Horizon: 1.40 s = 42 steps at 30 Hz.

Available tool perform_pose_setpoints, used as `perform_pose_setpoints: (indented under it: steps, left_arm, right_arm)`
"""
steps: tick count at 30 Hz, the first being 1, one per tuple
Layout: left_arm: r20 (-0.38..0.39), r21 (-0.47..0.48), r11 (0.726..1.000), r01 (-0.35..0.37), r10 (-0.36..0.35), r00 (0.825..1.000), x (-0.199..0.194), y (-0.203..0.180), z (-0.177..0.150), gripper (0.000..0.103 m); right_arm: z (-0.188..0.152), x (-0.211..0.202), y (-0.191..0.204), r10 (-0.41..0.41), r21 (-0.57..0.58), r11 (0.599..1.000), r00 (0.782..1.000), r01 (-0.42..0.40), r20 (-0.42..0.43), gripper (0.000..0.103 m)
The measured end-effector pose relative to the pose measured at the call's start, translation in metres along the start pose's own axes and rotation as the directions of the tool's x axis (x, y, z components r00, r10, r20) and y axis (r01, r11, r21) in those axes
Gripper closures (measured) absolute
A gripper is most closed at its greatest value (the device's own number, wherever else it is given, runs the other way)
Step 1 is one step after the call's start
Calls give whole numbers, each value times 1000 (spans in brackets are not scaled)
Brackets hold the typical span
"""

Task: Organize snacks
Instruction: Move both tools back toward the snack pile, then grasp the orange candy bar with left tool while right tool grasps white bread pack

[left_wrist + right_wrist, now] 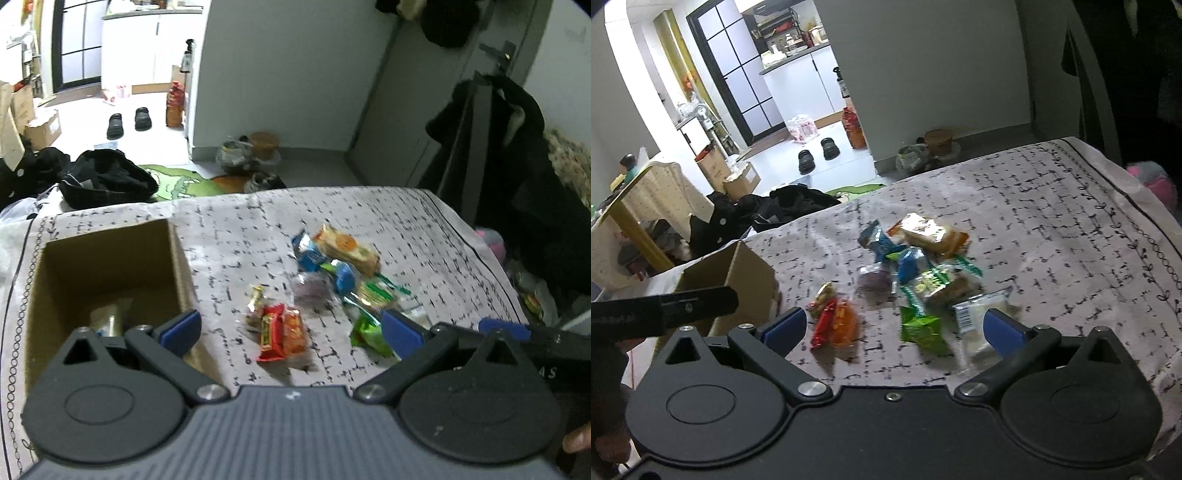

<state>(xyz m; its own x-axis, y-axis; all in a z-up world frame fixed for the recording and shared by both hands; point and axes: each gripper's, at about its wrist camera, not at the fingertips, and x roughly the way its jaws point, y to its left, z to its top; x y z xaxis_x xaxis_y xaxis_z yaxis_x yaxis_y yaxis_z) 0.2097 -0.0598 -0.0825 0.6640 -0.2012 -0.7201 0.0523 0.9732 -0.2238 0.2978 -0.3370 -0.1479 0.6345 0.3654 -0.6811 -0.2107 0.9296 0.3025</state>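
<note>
Box (107, 266): open cardboard, on the table (406, 221), one packet inside.
Snacks (340, 280): loose heap on the cloth, right of the box.
Left gripper (291, 328): jaws apart, empty, red packet (282, 332) beyond.
Right gripper (894, 328): jaws wide apart, nothing clamped.

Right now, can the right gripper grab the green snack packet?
Probably yes. The right gripper is open, and the green snack packet lies on the tablecloth just ahead between its fingers, with nothing on top.

Blurred snack wrappers (340, 280), labels unreadable
</note>
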Motion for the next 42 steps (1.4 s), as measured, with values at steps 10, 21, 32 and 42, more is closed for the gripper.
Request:
perform_pose_setpoints:
  steps: [10,21,32,42]
  left_arm:
    - [-53,73,997,7,-3,999,30,-23,-6,1]
    - [-95,11,1000,6,-5,995,64,-25,-4,39]
    - [-169,-89,996,-30,15,985,111,-17,-9,60]
    - [-190,-135,989,-63,36,981,142,-18,-14,71]
  right_arm:
    - [0,4,-23,-61,15,998,998,61,8,0]
    - [-1,15,-54,-99,62,993,995,98,-2,7]
    - [-2,44,-72,-61,81,994,994,68,-87,31]
    - [2,74,-64,-109,-23,994,974,107,-197,36]
